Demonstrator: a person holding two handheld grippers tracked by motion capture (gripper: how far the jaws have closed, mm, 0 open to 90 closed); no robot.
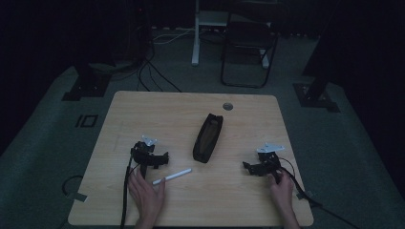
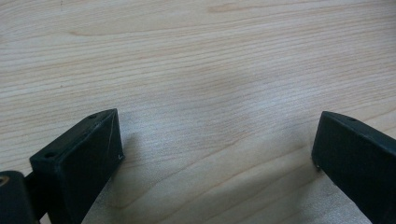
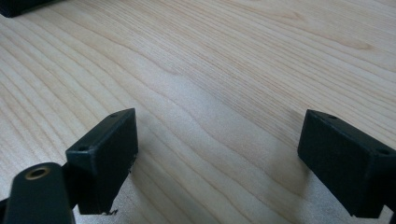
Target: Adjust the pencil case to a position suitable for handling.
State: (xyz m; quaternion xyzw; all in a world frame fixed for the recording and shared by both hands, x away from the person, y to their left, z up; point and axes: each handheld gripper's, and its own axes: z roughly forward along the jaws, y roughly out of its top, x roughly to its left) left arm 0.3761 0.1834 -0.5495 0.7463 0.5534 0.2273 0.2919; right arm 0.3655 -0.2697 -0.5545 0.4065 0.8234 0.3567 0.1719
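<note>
Both grippers, left (image 1: 160, 158) and right (image 1: 249, 167), rest wide open on table (image 1: 248, 200), flanking pouch (image 1: 208, 137); pen (image 1: 172, 176) near left hand (image 1: 147, 195), ready for pickup.

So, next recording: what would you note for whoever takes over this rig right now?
Left gripper: on the table, jaws wide apart, nothing between them.
Right gripper: also resting on the table, open and empty.
White pen: lies on the table just right of the person's left hand.
Black pencil case: mid-table, looks open.
Done: nothing picked up yet.
Left: probably put the pen into the case.
</note>
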